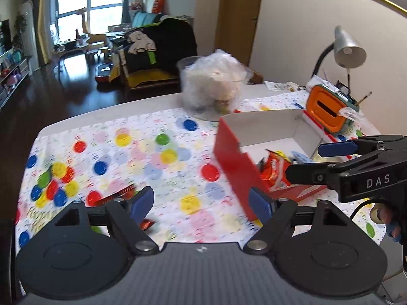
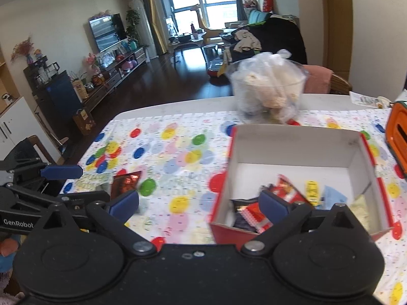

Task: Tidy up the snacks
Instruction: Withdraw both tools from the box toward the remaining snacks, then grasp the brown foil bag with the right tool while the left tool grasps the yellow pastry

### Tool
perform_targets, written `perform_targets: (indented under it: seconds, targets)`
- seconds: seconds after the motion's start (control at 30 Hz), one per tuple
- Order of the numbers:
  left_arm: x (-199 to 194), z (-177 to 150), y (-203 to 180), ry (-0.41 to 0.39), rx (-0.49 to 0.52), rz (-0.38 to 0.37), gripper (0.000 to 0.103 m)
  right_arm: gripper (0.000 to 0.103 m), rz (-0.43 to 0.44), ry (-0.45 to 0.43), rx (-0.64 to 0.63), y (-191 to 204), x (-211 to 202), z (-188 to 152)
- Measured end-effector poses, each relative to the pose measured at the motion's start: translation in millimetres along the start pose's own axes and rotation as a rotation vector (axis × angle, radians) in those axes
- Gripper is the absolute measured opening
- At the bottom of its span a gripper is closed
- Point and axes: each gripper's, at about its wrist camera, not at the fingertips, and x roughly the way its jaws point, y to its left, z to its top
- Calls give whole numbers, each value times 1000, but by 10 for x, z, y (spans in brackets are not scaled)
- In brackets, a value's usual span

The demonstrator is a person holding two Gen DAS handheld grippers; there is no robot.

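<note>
A red cardboard box (image 1: pixel 229 152) with a white inside stands on the dotted tablecloth, and several snack packets (image 1: pixel 274 170) lie in its near end. One red-brown foil packet (image 1: pixel 119 195) lies loose on the cloth, partly hidden behind the left finger of my left gripper (image 1: pixel 202 204), which is open and empty. My right gripper (image 1: pixel 313 160) hangs over the box's near right corner. In the right wrist view the right gripper (image 2: pixel 199 203) is wide open and empty, with its right finger above the packets (image 2: pixel 257 213) in the box (image 2: pixel 297 150). The loose packet (image 2: pixel 126 183) lies beside the left gripper (image 2: pixel 84 185).
A clear plastic tub (image 1: pixel 213 84) stuffed with a plastic bag stands behind the box. An orange container (image 1: pixel 325 109) and a grey desk lamp (image 1: pixel 348 48) stand at the right. The table's far edge (image 1: pixel 114 106) gives onto a dark floor and a chair (image 2: pixel 330 81).
</note>
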Motion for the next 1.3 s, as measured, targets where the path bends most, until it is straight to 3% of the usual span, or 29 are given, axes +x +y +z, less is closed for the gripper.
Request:
perform_targets:
  seconds: [0.6,1.0,1.3]
  targets:
    - [-210,-737,1307,84,-222,157,82,102,49,93,-94,988,725,-42]
    - [117,-1096,1660,186,-326,196,82,99,37,195,-183,1399,1522,-62]
    - [372,-1265,1706,231,-339,217,82,87,5,265,-223,1522,2074,-88]
